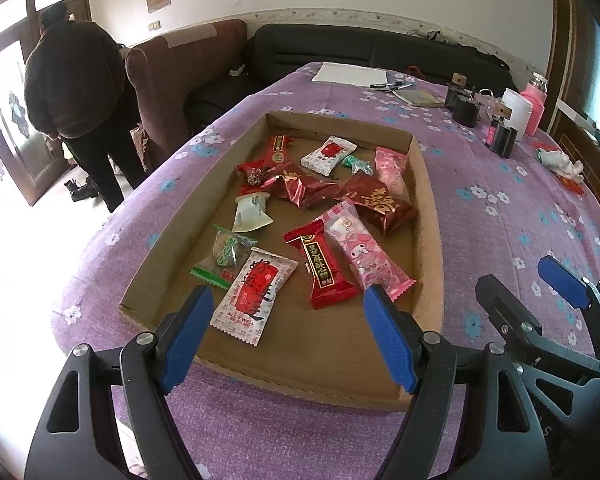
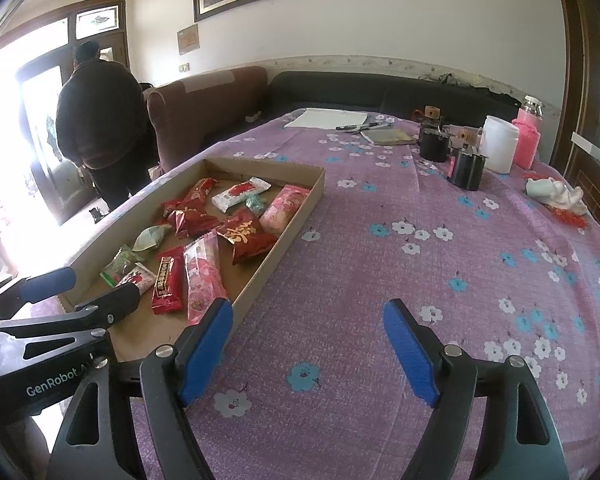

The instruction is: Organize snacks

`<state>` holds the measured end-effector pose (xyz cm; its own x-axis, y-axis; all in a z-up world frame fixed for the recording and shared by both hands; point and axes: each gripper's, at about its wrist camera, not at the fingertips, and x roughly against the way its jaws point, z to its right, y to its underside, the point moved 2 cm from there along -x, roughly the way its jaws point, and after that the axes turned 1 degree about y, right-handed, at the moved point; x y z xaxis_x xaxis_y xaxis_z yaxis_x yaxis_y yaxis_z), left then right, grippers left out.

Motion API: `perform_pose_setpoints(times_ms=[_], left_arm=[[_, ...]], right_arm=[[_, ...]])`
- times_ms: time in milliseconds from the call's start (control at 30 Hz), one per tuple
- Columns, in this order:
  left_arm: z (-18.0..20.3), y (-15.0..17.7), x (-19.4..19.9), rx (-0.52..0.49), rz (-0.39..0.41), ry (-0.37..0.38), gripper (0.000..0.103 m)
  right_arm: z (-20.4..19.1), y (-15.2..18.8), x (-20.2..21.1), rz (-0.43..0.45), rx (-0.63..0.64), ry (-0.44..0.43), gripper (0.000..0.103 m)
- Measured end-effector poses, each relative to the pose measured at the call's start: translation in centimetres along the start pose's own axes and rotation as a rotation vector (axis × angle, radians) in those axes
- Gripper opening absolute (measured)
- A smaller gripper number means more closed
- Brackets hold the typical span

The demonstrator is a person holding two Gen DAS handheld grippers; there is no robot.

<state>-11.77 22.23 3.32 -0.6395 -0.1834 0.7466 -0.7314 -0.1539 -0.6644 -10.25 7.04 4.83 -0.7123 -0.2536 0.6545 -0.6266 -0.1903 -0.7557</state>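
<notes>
Snacks (image 1: pixel 320 216) lay loose, all inside cardboard tray (image 1: pixel 430 216) on purple cloth (image 2: pixel 380 280); my left gripper (image 1: pixel 288 332) hovered spread wide over tray's near end, grasping nothing; my right gripper (image 2: pixel 308 344) gaped empty over bare cloth beside tray; gathering looked done, or sorting pending; couldn't judge which.

Small print on the snack wrappers (image 1: pixel 247 297) unreadable; tray's (image 2: pixel 260 280) near corner behind the left gripper (image 2: pixel 96 292).

The shallow brown cardboard tray (image 1: pixel 428 216) has bare floor along its near edge; wrapped snacks crowd its middle and far end. Right of it, the purple flowered tablecloth (image 2: pixel 380 280) lies open until black cylindrical containers (image 2: pixel 466 170) far right.
</notes>
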Motion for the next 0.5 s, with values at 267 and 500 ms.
perform_pose_setpoints(times_ms=[267, 500], left_arm=[[-1.2, -0.2, 0.4, 0.051, 0.033, 0.015, 0.078], [-2.6, -0.5, 1.4, 0.115, 0.086, 0.028, 0.078]], right_arm=[[0.2, 0.1, -0.1, 0.010, -0.009, 0.011, 0.080], [0.4, 0.2, -0.4, 0.003, -0.033, 0.015, 0.080]])
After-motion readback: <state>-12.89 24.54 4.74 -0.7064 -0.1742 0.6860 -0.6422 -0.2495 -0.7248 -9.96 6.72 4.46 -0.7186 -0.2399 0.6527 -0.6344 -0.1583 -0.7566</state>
